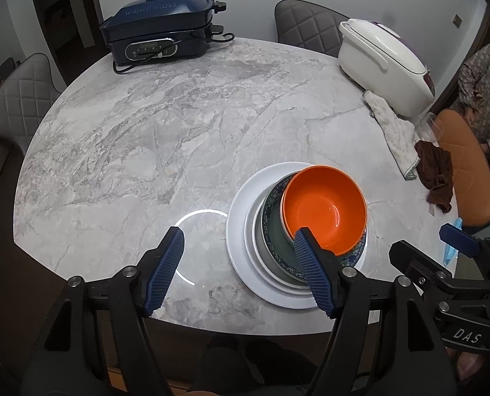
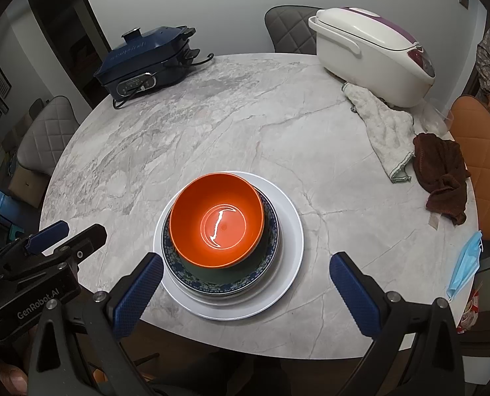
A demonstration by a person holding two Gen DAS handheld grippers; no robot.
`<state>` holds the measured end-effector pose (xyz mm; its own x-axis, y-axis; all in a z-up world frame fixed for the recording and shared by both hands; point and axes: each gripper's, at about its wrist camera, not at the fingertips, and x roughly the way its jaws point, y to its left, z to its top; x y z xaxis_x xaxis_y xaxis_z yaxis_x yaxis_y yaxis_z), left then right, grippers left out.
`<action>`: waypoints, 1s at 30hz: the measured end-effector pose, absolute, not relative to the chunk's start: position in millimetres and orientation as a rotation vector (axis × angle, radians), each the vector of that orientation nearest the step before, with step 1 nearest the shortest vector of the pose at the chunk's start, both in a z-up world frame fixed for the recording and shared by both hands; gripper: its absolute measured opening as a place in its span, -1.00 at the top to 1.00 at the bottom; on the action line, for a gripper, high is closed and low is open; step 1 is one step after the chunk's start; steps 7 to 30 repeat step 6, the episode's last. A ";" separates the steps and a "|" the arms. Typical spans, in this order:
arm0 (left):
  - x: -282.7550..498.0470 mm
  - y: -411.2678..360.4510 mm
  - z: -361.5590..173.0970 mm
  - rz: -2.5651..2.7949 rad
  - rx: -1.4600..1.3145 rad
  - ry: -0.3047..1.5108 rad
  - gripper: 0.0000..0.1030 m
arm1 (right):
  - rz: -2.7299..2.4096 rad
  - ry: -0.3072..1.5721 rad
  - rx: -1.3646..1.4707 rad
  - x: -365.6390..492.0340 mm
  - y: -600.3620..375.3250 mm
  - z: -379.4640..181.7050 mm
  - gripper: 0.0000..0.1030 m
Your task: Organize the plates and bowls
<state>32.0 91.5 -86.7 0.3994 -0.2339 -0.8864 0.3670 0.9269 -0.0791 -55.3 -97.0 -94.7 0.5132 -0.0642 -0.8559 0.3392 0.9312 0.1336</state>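
Observation:
A stack of dishes sits near the front edge of the round marble table (image 2: 212, 115). A large white plate (image 2: 288, 237) is at the bottom, with a blue patterned plate (image 2: 271, 247) on it. A dark green bowl (image 1: 273, 227) comes above that, and an orange bowl (image 2: 217, 221) lies slightly tilted on top. My left gripper (image 1: 239, 232) is open above the table, left of the stack; in the left wrist view its right finger (image 1: 311, 264) overlaps the orange bowl (image 1: 324, 208). My right gripper (image 2: 245, 260) is open and wide, hovering on the stack's near side without touching it.
A dark blue electric cooker (image 1: 159, 29) stands at the back left and a white rice cooker (image 2: 373, 52) at the back right. A white cloth (image 2: 383, 128), a brown cloth (image 2: 443, 171) and a blue face mask (image 2: 466, 264) lie along the right edge. Chairs ring the table; a person stands at far right.

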 end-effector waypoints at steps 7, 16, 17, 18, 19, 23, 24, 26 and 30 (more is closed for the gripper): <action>31.6 90.1 -85.8 -0.385 0.137 1.098 -0.32 | -0.245 1.008 0.301 -55.3 -96.4 -95.8 -1.00; 31.6 90.1 -85.8 -0.385 0.137 1.098 -0.32 | -0.245 1.008 0.301 -55.3 -96.4 -95.8 -1.00; 31.6 90.1 -85.8 -0.385 0.137 1.098 -0.32 | -0.245 1.008 0.301 -55.3 -96.4 -95.8 -1.00; 31.6 90.1 -85.8 -0.385 0.137 1.098 -0.32 | -0.245 1.008 0.301 -55.3 -96.4 -95.8 -1.00; 31.6 90.1 -85.8 -0.385 0.137 1.098 -0.32 | -0.245 1.008 0.301 -55.3 -96.4 -95.8 -1.00; 31.6 90.1 -85.8 -0.385 0.137 1.098 -0.32 | -0.245 1.008 0.301 -55.3 -96.4 -95.8 -1.00; 31.6 90.1 -85.8 -0.385 0.137 1.098 -0.32 | -0.245 1.008 0.301 -55.3 -96.4 -95.8 -1.00; 31.6 90.1 -85.8 -0.385 0.137 1.098 -0.32 | -0.245 1.008 0.301 -55.3 -96.4 -95.8 -1.00; 31.6 90.1 -85.8 -0.385 0.137 1.098 -0.32 | -0.245 1.008 0.301 -55.3 -96.4 -95.8 -1.00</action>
